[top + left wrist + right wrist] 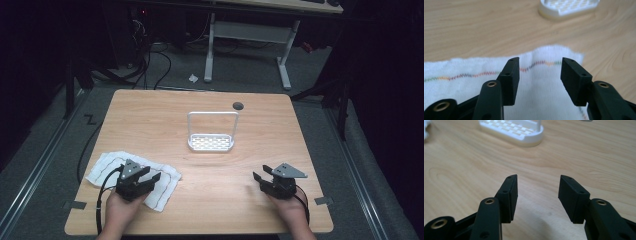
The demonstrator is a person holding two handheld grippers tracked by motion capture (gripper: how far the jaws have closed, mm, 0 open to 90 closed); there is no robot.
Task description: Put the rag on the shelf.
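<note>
Left gripper [540, 75]: jaws apart, over the cloth
Cloth [536, 82]: white, coloured zigzag stitching, on the table [486, 27]
Rack [569, 7]: white, beyond the cloth

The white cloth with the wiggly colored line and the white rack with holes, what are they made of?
The white cloth with the zigzag colored stitching looks like soft woven cotton: fuzzy, matte, gently rumpled. The white rack with holes looks like smooth, slightly glossy plastic; its thin upright loop handle could be plastic or painted metal.
</note>
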